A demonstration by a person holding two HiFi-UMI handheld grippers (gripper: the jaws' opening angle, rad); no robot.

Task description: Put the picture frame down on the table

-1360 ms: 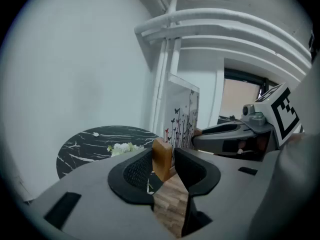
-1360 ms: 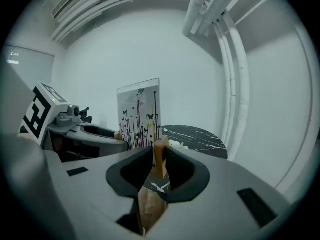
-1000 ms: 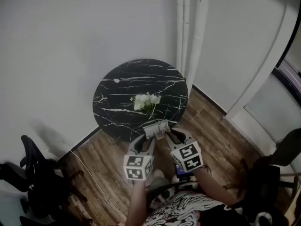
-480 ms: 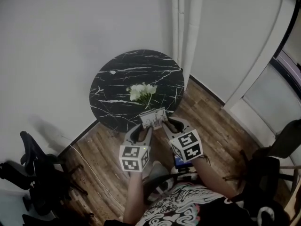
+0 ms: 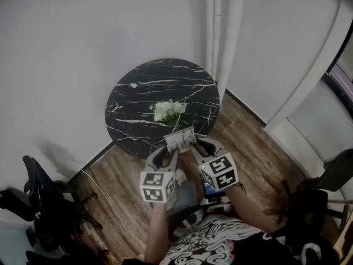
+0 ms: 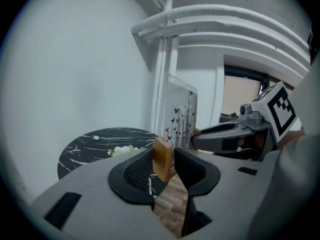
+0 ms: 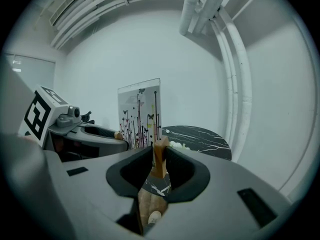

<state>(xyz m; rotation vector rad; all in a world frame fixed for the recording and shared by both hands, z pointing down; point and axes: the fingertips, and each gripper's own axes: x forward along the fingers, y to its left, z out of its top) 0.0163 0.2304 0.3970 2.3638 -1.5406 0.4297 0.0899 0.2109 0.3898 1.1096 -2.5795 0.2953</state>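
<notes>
Head view has both arms reaching forward side by side, with the left gripper (image 5: 168, 153) and right gripper (image 5: 199, 147) tipped slightly down. Left gripper view and right gripper view agree: each pair of jaws is clamped on a wooden foot of the picture frame (image 5: 180, 141). It's held upright between them at the near rim of the round black marble table (image 5: 143, 90). White flowers (image 5: 168, 109) lie mid-table. Around it are a wood floor (image 5: 124, 184), white walls, corner pipes (image 5: 220, 26) and a black chair (image 5: 38, 197) at left.
</notes>
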